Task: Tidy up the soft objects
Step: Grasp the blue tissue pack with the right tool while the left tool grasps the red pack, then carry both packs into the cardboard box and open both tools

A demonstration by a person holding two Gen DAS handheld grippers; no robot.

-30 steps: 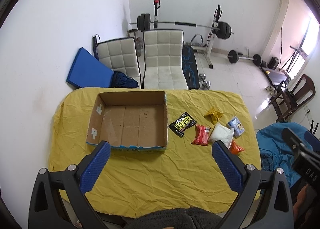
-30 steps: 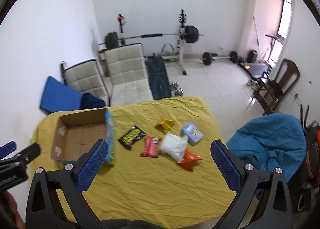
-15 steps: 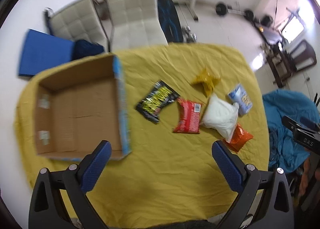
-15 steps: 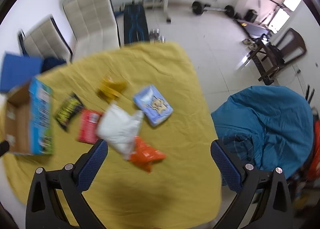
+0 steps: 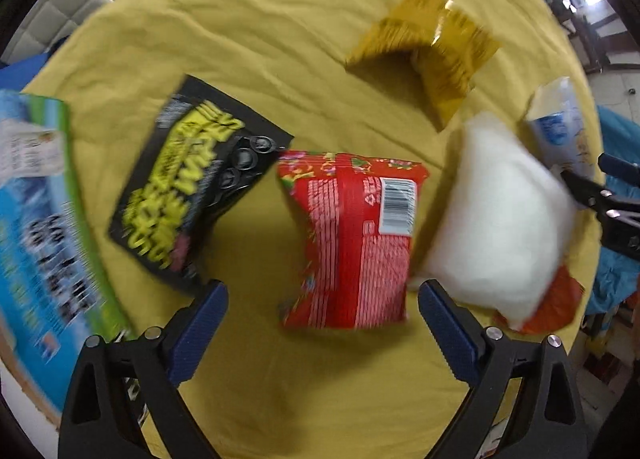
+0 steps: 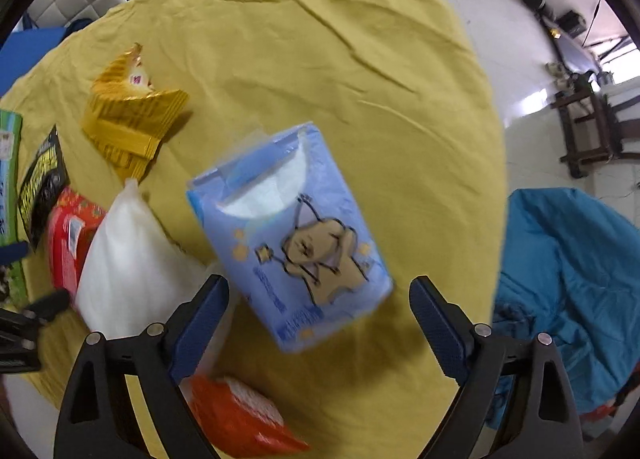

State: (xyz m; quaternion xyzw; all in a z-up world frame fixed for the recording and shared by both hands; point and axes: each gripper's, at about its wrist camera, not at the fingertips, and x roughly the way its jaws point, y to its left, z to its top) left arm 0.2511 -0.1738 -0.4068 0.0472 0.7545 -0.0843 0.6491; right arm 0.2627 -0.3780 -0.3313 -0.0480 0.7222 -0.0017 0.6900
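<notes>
Both grippers spread wide above their first soft packs

Left wrist view: the left gripper [image 5: 322,311] hangs spread over the red snack pack [image 5: 352,239] mid-table on the yellow cloth [image 5: 248,39], black pouch [image 5: 192,187] and white bag [image 5: 500,219] beside it; the box [image 5: 36,227], probably cardboard, sits at the left edge. Right wrist view: the right gripper [image 6: 320,301] gapes over the blue tissue pack [image 6: 296,231] near the right edge. Centre each pack, then squeeze gently.

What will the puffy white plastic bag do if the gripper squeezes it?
The puffy white plastic bag looks pillow-soft, so it would probably squash rather than stay stiff. Its rounded, bulging shape suggests light stuffing inside. The smooth plastic might slip between the right gripper fingers.
</notes>
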